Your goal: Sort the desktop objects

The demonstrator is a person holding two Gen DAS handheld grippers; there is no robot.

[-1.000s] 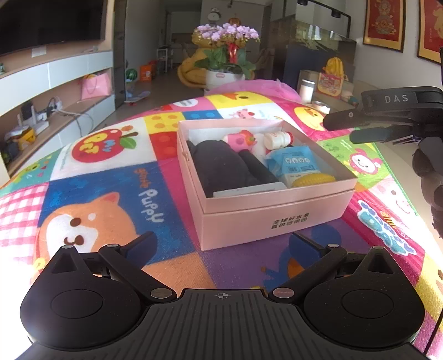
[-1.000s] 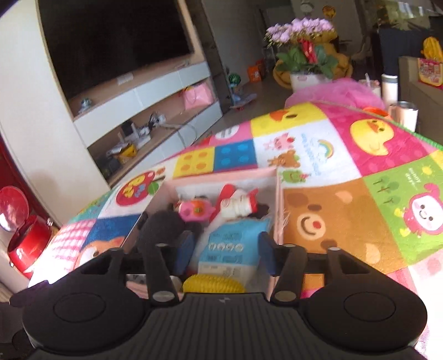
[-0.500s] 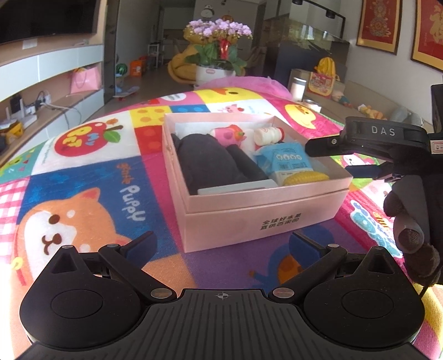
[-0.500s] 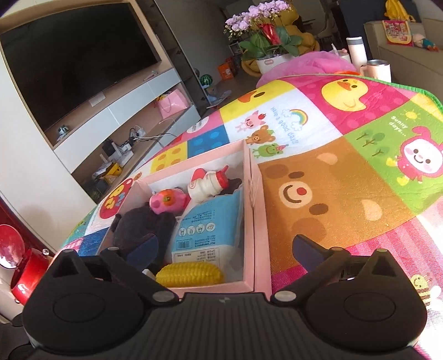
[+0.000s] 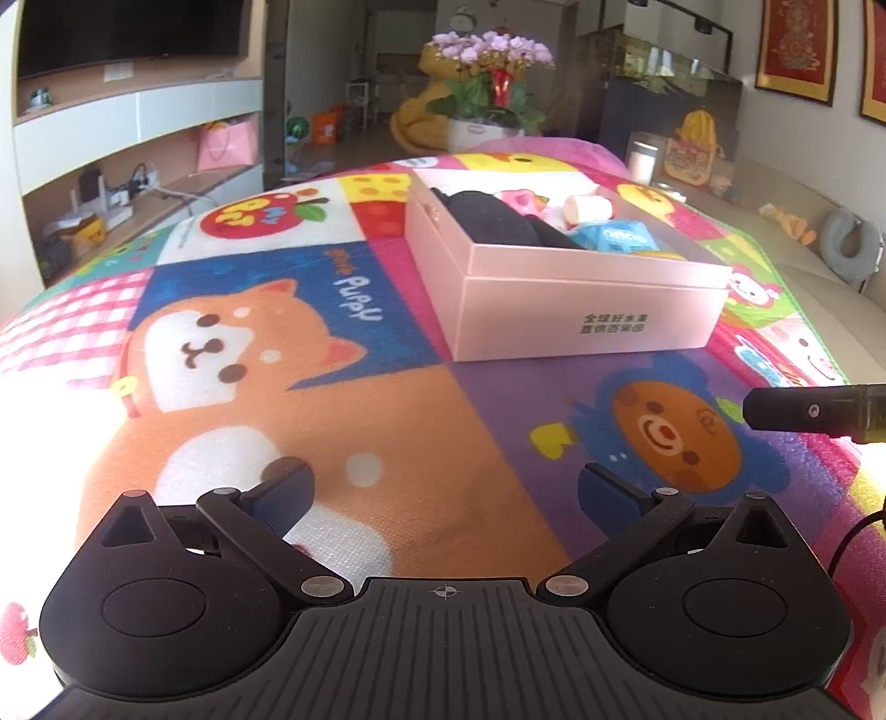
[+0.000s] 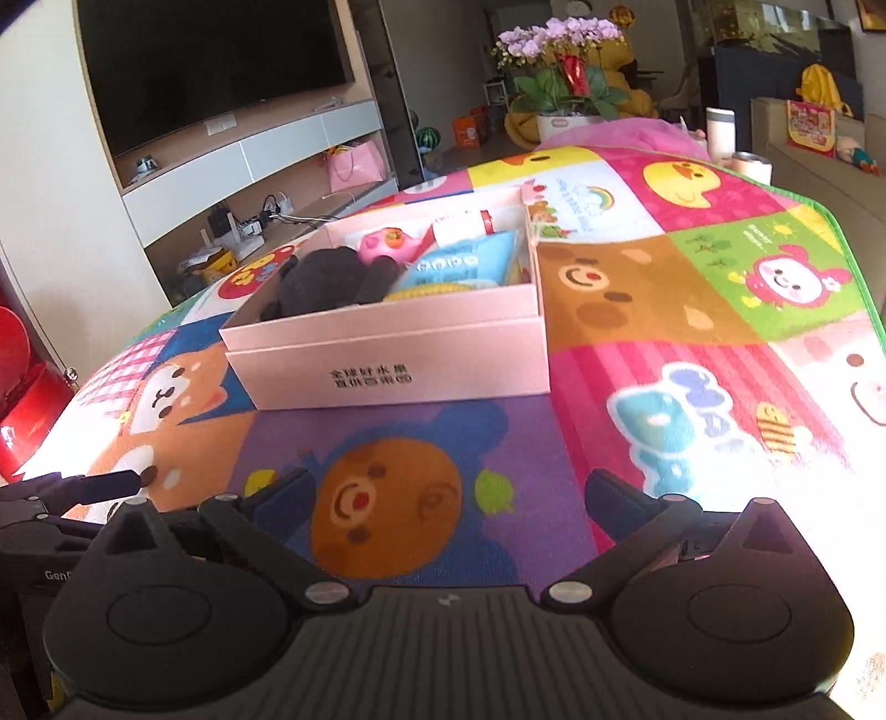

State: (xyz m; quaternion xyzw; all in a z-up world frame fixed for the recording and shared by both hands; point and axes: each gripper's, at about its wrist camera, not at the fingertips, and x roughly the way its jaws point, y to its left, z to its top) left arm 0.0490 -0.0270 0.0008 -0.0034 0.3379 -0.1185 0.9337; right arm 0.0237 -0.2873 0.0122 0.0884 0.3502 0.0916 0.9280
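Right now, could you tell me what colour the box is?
Pale pink box, clearest in the right wrist view.

Cartoon play mat (image 5: 387, 421), dark television (image 6: 221, 61) – wall-mounted, potted purple orchids (image 6: 559, 39)

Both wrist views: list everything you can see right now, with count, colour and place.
box: one, pink, open, on the mat
dark plush: one, black, left part of the box
pink toy: one, pink, box, far side
small bottle: one, white, red cap, box, far side
blue packet: one, blue, right part of the box
yellow item: one, yellow, box, near right corner
mat: one, multicoloured cartoon squares, covers the surface
flower pot: one, purple blooms, beyond the mat
left gripper: open, empty, over the mat
right gripper: open, empty, over the mat
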